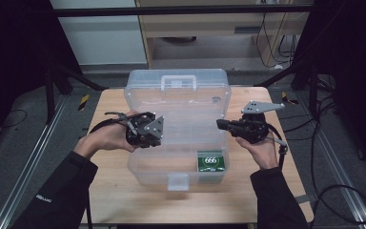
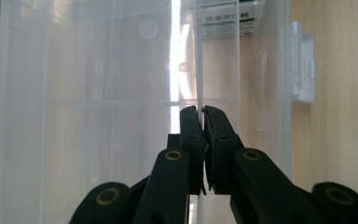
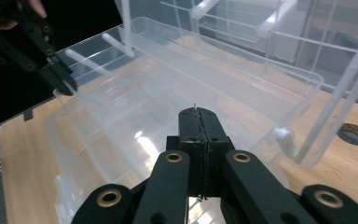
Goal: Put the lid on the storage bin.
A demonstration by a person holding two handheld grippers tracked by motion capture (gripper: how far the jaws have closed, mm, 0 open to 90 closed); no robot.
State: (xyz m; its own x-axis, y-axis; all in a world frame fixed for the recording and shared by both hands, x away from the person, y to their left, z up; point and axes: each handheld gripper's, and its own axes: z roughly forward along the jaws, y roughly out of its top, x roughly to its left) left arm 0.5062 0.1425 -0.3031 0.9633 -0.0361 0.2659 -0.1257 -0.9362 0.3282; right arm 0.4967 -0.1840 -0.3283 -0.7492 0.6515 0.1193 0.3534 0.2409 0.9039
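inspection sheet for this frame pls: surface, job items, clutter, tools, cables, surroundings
Surface: wooden table, bare around the box.
Job's things: clear plastic organizer box, lid standing open; green packet in its front right compartment.
Clutter: nothing seen.
Tools: left tool shut on the box's thin edge; right tool shut at the box's right side, a thin clear edge between its jaws.
Cables: black leads on the floor at right.
Surroundings: dark frame rails, cabinet behind.

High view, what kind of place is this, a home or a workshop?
Probably a lab or recording rig: a wooden table inside a dark metal frame, cables on grey flooring, and a clear plastic box.
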